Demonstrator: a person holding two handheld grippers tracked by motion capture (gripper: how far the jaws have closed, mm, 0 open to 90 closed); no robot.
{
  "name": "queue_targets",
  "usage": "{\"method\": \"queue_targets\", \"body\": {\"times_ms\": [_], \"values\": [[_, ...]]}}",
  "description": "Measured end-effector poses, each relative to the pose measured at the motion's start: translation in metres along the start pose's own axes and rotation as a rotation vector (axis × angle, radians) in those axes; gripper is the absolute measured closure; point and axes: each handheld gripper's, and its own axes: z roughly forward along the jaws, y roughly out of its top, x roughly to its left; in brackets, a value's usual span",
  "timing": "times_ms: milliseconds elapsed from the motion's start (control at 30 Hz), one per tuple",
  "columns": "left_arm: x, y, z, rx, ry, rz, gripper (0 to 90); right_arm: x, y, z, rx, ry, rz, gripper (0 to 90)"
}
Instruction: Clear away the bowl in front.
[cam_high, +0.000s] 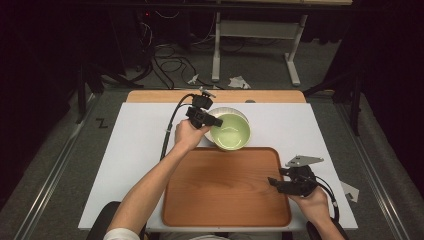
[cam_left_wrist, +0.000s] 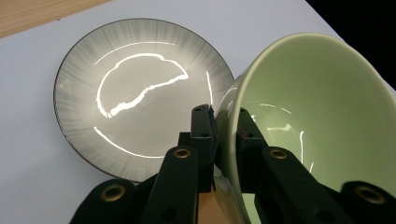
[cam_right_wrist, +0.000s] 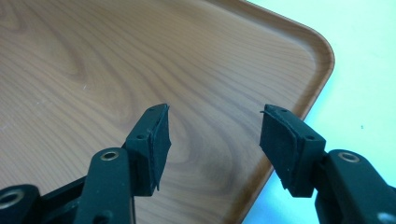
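Observation:
A pale green bowl (cam_high: 231, 132) is lifted and tilted at the far middle of the table, with my left gripper (cam_high: 210, 121) shut on its near-left rim. In the left gripper view the rim of the bowl (cam_left_wrist: 317, 107) is pinched between the two black jaws of my left gripper (cam_left_wrist: 226, 123). Beneath and behind it lies a grey streaked plate (cam_left_wrist: 135, 88), whose rim (cam_high: 227, 109) peeks out past the bowl in the high view. My right gripper (cam_high: 275, 182) hovers open over the right edge of the wooden tray (cam_high: 225, 190); its jaws (cam_right_wrist: 215, 133) hold nothing.
The tray (cam_right_wrist: 93, 60) lies on a white board (cam_high: 135, 145) covering the table, with bare white surface to the left. A wooden strip (cam_high: 150, 96) runs along the far edge. Cables trail from both grippers.

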Motion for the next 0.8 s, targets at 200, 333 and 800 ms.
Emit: {"method": "queue_targets", "body": {"times_ms": [200,333,800], "values": [[-0.009,-0.001,-0.005,-0.007,-0.019,0.017,81.7,0.0,0.0,0.0,-0.003,0.0,-0.004,42.9],[-0.013,-0.003,-0.007,-0.001,-0.026,0.042,81.7,-0.001,0.0,0.0,-0.003,0.003,-0.006,42.9],[-0.028,-0.009,-0.013,0.013,-0.075,0.085,81.7,-0.001,0.0,0.0,-0.003,0.003,-0.005,42.9]]}}
